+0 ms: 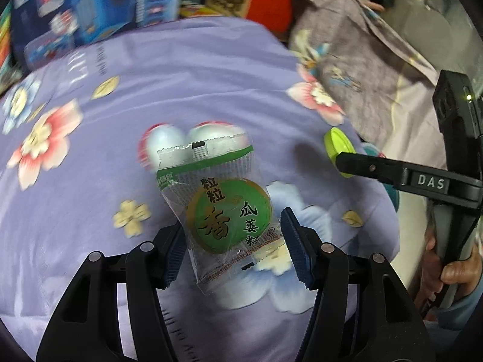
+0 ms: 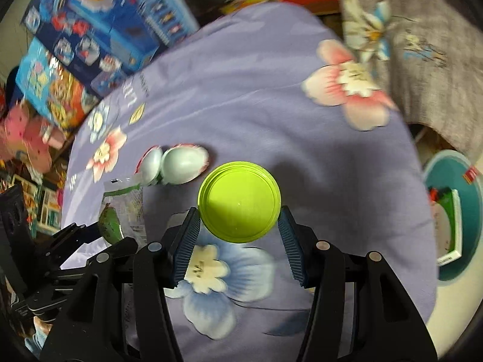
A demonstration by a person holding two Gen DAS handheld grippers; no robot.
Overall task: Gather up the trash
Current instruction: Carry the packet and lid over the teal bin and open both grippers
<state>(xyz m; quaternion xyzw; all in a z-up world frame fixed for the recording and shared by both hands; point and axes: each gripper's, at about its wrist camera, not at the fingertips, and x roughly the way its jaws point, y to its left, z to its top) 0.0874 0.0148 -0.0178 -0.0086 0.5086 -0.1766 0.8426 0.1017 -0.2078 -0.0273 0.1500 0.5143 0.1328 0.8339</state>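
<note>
A clear snack wrapper (image 1: 223, 211) with a green round label hangs between the blue pads of my left gripper (image 1: 234, 242), which is shut on it above the table. My right gripper (image 2: 240, 233) is shut on a lime-green round lid (image 2: 240, 202), its pads against the lid's two sides. In the left wrist view the lid (image 1: 336, 146) shows at the right, at the tip of one of the right gripper's fingers (image 1: 362, 166). The wrapper (image 2: 123, 208) also appears at the left of the right wrist view. Two pale, red-rimmed cup-like shells (image 2: 178, 164) lie side by side on the cloth.
A purple floral cloth (image 1: 181, 75) covers the round table. A teal bin (image 2: 471, 226) with a box inside stands low at the right. A grey garment (image 1: 362, 60) hangs beyond the table, and blue toy boxes (image 2: 99, 24) are stacked at the far left. A person's hand (image 1: 459, 268) grips the right tool.
</note>
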